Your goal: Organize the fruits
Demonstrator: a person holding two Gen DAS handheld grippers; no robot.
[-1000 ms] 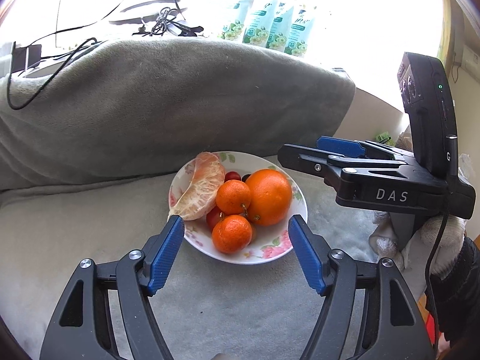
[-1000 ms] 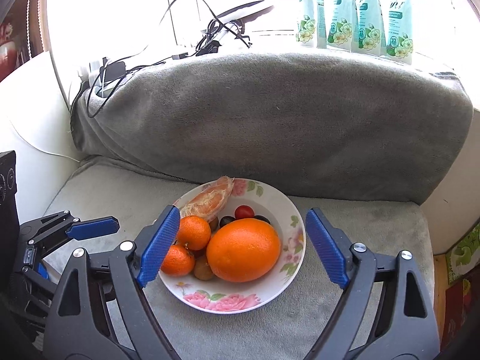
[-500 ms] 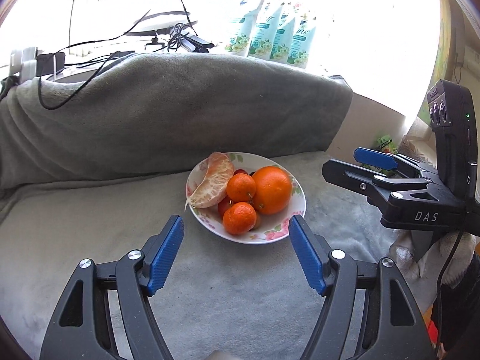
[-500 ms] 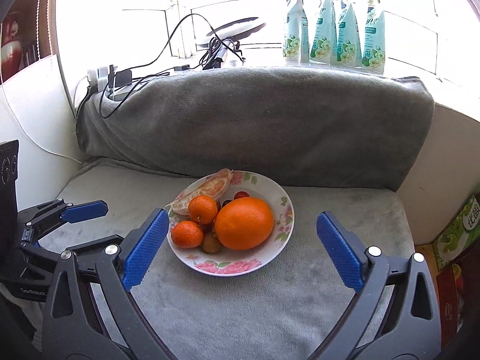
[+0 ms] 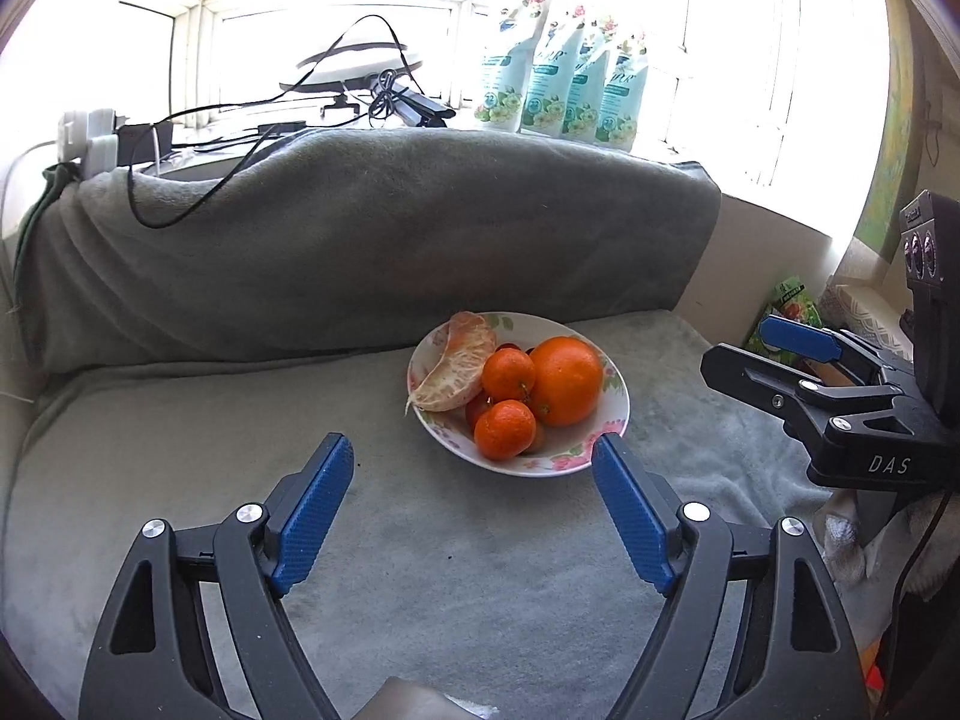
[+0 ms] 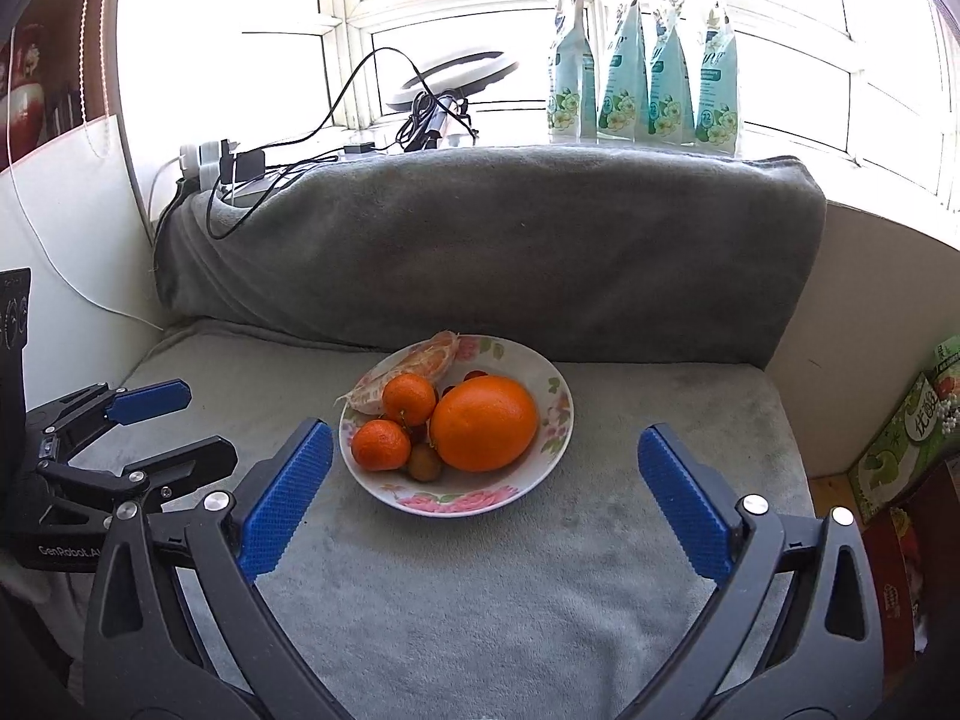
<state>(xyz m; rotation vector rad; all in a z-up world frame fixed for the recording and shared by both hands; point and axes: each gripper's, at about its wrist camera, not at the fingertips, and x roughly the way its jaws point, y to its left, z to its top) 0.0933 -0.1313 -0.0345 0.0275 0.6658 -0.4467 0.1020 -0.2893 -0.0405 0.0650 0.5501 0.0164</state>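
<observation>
A white floral bowl (image 5: 606,441) (image 6: 555,387) sits on a grey blanket-covered seat. It holds a large orange (image 5: 565,381) (image 6: 483,423), two mandarins (image 5: 505,429) (image 6: 380,445), a peeled citrus segment (image 5: 457,369) (image 6: 403,373), and small red and brown fruits (image 6: 426,461). My left gripper (image 5: 471,507) is open and empty, just short of the bowl. My right gripper (image 6: 483,495) is open and empty, back from the bowl's near rim. Each gripper shows at the edge of the other's view.
A grey cushion back (image 5: 372,240) rises behind the bowl. The sill above carries cables and chargers (image 6: 240,165) and several green-white pouches (image 6: 645,60). Cardboard boxes (image 6: 906,438) stand to the right of the seat. A white wall (image 6: 72,240) is at left.
Both grippers have drawn back from the bowl, which now looks smaller and farther. The right gripper's jaws have spread wider. The fruit has not moved.
</observation>
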